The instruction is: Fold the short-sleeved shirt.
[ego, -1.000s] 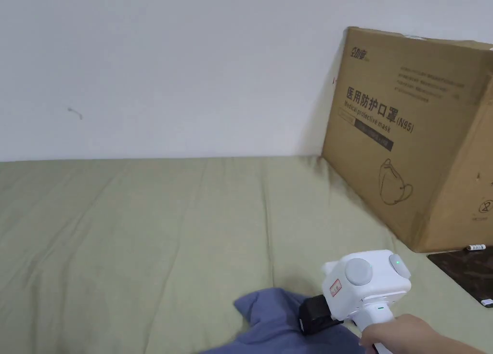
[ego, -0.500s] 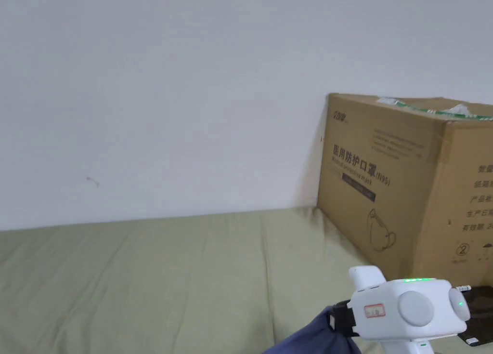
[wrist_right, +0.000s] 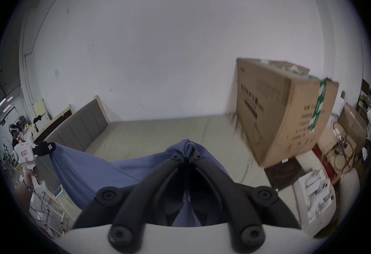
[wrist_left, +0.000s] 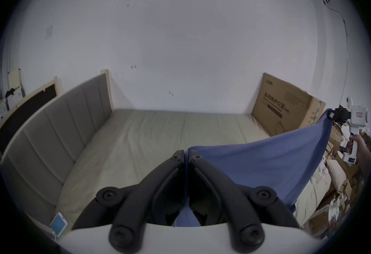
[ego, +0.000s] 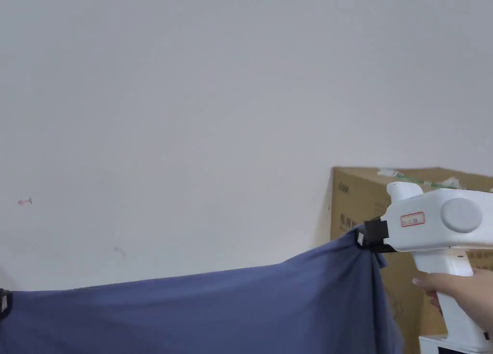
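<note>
1. The left tongs (wrist_left: 186, 155) are closed, pinching the shirt's (ego: 216, 311) edge between both jaws.
2. The shirt hangs stretched between the two tongs, above the bed (wrist_left: 160, 134). It sags at mid-span, so I judge it soft, light and limp; hold it at its corners.
3. The right tongs (wrist_right: 188, 153) are closed on a bunched corner, near the box (wrist_right: 281, 105).

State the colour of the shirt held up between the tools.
Plain blue shirt, no pattern; clearest in the head view.
</note>
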`<act>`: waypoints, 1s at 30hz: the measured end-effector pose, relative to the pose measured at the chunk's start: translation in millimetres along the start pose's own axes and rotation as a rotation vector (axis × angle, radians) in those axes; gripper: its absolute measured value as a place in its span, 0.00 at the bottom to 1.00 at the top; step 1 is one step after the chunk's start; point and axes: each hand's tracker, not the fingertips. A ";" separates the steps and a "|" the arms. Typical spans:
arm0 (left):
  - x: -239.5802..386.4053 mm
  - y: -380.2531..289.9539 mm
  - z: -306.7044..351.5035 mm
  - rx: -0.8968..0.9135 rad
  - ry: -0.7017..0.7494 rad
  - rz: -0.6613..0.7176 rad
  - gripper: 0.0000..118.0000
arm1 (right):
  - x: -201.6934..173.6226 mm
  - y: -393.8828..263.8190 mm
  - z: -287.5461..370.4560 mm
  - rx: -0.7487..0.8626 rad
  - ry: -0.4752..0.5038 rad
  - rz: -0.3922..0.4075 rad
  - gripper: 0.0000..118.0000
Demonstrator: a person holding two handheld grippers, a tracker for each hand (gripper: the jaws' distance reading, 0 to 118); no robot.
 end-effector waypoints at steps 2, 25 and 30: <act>-1.5 28.6 -9.2 0.020 -0.004 0.014 0.01 | -5.9 31.0 -7.5 0.017 -0.008 -0.013 0.02; 0.6 167.2 -188.0 0.239 0.169 0.001 0.01 | -44.3 160.2 -180.4 0.267 -0.186 0.155 0.02; 2.6 77.3 -241.7 0.055 0.173 -0.004 0.01 | -22.4 52.0 -246.9 0.094 -0.200 0.109 0.02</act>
